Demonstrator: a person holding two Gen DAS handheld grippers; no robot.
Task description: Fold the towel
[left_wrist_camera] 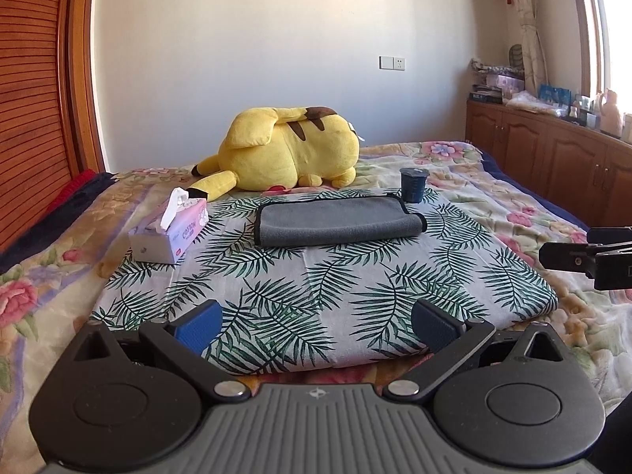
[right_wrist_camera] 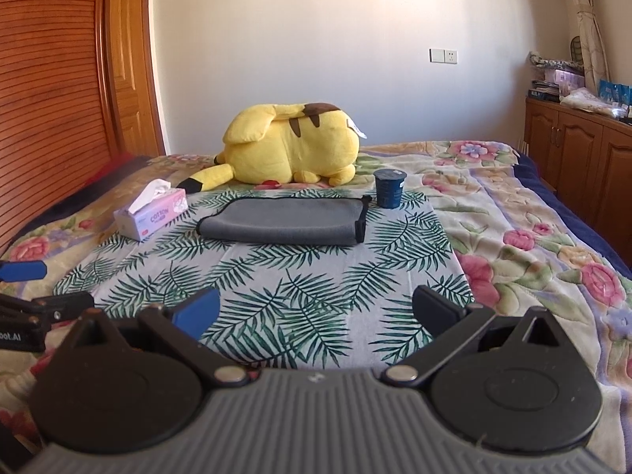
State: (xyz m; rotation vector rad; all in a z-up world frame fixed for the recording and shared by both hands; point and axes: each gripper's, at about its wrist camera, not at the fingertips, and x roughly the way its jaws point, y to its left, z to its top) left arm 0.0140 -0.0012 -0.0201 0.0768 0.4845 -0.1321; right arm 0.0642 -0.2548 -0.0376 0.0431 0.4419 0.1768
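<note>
Towel-wise, nothing is held: nearest the lens, the left gripper (left_wrist_camera: 316, 326) has its blue-padded fingers (left_wrist_camera: 197, 326) spread wide over the near edge of the palm-leaf cloth (left_wrist_camera: 316, 276), with only fabric showing between them. Same story on the other side, where the right gripper (right_wrist_camera: 316, 312) hangs with its fingers far apart and empty above that cloth. Each tool peeks into the other's view at the frame edge, both well short of the towel.

Past the fingers, the leaf-print cloth lies flat over a floral bedspread (right_wrist_camera: 533, 245). Toward its far end sits the grey towel (left_wrist_camera: 339, 221), black-trimmed, lying doubled over with a rounded fold along its near side and the trimmed edges toward the back and sides. Left of it, apart, a pink tissue box (left_wrist_camera: 170, 233) rests on the cloth's corner with a tissue sticking up. Just beside the towel's far right corner stands a dark blue cup (right_wrist_camera: 390, 188), upright.

Behind all that, a yellow plush toy (left_wrist_camera: 288, 150) lies on the bedspread, its black-tipped tail reaching toward the tissue box. Farther off, a wooden cabinet (left_wrist_camera: 553, 150) lines the right wall
</note>
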